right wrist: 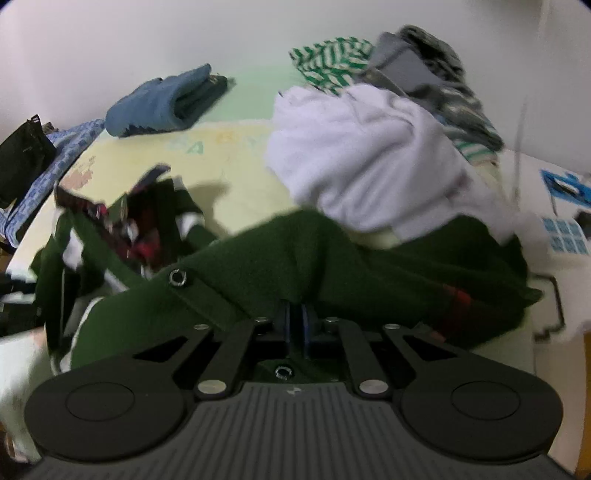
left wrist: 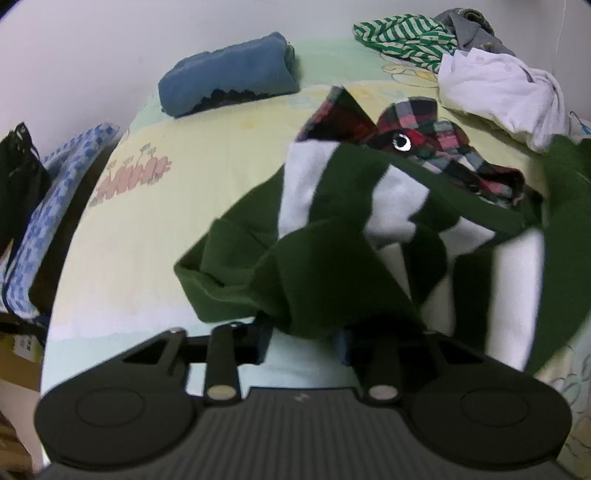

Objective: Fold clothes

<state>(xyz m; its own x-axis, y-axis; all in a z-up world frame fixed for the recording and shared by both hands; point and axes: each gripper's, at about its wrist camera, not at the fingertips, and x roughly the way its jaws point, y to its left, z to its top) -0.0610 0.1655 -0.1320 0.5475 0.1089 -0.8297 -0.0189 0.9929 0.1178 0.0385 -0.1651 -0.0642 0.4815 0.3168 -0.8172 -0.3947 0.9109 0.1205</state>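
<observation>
Blue-checked cloth (left wrist: pixel 55 177) hangs off the far left edge of the bed, next to a black bag (left wrist: pixel 18 177), both parked out of the work area. Folded blue garment (left wrist: pixel 229 83) sits at the back by the wall, probably the done pile, kept well apart from the rest. Pale yellow printed bedsheet (left wrist: pixel 147 221) is bare in the middle, likely the folding space. Green-and-white jacket (left wrist: pixel 332 240) with plaid lining (left wrist: pixel 424 147) and snap buttons lies crumpled in the centre, the item in hand. Left gripper (left wrist: pixel 304 338) has its jaws part open around a bottom fold of the green cloth; cloth drapes between the fingers, but whether the pads press on it I cannot tell. Right gripper (right wrist: pixel 295 321) is pinched tight on the jacket's green edge near a snap (right wrist: pixel 178 277), jaws nearly together, thin fabric between. Judged: both ends taken up to spread it flat before folding. Right side back holds the unfolded heap: striped green top (left wrist: pixel 402 37), grey garment (left wrist: pixel 472 29), white garment (left wrist: pixel 498 85) touching the jacket.
</observation>
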